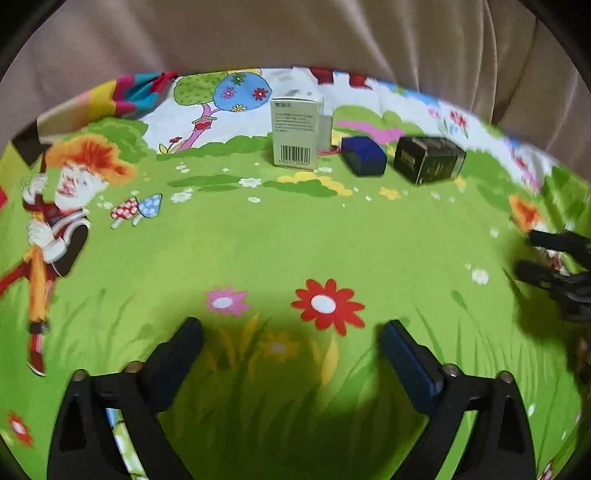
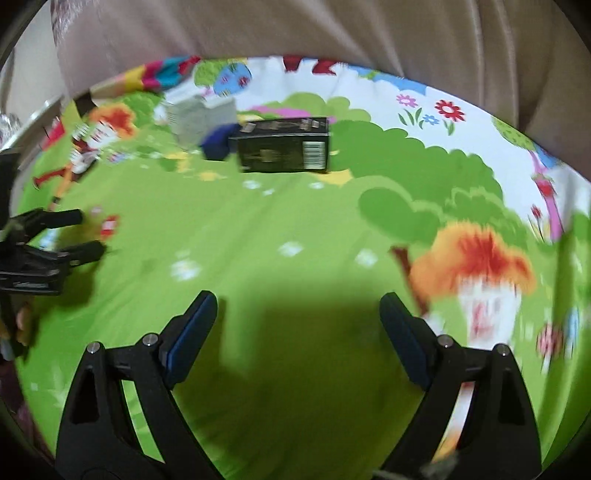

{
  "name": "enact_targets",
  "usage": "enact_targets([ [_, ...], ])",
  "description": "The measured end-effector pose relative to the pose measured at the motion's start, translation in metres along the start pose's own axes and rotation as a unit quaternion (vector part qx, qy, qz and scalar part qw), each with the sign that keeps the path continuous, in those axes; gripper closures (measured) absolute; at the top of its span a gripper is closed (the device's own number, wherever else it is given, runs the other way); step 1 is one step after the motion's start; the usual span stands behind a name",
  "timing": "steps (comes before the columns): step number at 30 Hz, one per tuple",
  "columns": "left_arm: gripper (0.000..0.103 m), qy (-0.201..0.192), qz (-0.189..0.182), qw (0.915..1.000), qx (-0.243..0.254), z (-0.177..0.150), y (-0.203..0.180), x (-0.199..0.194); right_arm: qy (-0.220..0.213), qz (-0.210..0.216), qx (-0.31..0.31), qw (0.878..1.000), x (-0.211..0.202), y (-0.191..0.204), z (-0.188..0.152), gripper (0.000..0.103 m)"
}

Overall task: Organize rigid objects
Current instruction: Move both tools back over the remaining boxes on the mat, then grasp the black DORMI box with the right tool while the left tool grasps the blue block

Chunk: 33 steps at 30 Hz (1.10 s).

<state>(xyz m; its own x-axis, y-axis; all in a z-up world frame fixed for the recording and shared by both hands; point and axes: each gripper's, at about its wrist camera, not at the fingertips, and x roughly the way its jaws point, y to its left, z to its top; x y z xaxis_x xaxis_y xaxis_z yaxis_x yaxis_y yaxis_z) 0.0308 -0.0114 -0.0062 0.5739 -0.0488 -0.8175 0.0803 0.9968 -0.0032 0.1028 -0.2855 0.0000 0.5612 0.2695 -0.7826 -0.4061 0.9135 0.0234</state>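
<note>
Three boxes stand in a row at the far side of the cartoon-print cloth [image 1: 295,240]. A pale upright box with a barcode [image 1: 294,133] is on the left, a small dark blue box [image 1: 364,155] in the middle, a black box [image 1: 428,159] on the right. In the right wrist view the black box [image 2: 283,149] is nearest, with the blue box [image 2: 218,146] and the pale box [image 2: 192,120] behind it. My left gripper [image 1: 291,332] is open and empty above the cloth. My right gripper [image 2: 298,306] is open and empty. Each also shows in the other's view, the right gripper [image 1: 546,254] and the left gripper [image 2: 79,234].
A beige curtain or cushion [image 1: 295,33] rises behind the far edge of the cloth. Green cloth [image 2: 258,229] lies between the grippers and the boxes. Some glassy items [image 2: 11,122] show faintly at the far left of the right wrist view.
</note>
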Motion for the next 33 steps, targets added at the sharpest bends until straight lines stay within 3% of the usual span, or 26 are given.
enact_targets([
  [5,0.000,-0.001,0.001,1.0000,0.002,0.001,-0.003,0.003,0.012,0.028,-0.071,0.997,0.037,-0.018,0.038,0.001],
  [10,0.000,0.000,-0.001,1.0000,0.001,0.003,-0.004,0.007,0.027,0.073,-0.137,0.987,0.072,-0.026,0.086,0.000],
  [19,0.000,0.001,-0.001,1.0000,0.001,0.002,-0.003,0.007,0.051,0.147,-0.262,0.952,0.101,-0.004,0.129,0.001],
  [20,0.000,0.002,0.000,1.0000,0.000,0.002,-0.003,0.007,0.045,0.149,-0.271,0.950,0.098,-0.001,0.128,0.009],
  [21,0.000,0.002,0.000,1.0000,0.000,0.003,-0.002,0.008,0.045,0.161,-0.267,0.949,0.093,-0.001,0.127,0.027],
  [23,0.000,0.003,0.003,1.0000,-0.002,0.003,-0.003,0.008,0.033,0.144,-0.253,0.956,0.077,-0.003,0.118,0.060],
  [29,0.000,0.014,0.014,0.9997,-0.015,0.024,-0.021,0.023,0.017,0.015,-0.180,0.983,0.018,-0.010,0.042,0.060],
  [33,0.000,0.026,-0.011,0.9994,0.022,0.069,-0.061,0.057,0.010,0.006,-0.074,0.997,-0.016,-0.031,-0.003,0.059],
])
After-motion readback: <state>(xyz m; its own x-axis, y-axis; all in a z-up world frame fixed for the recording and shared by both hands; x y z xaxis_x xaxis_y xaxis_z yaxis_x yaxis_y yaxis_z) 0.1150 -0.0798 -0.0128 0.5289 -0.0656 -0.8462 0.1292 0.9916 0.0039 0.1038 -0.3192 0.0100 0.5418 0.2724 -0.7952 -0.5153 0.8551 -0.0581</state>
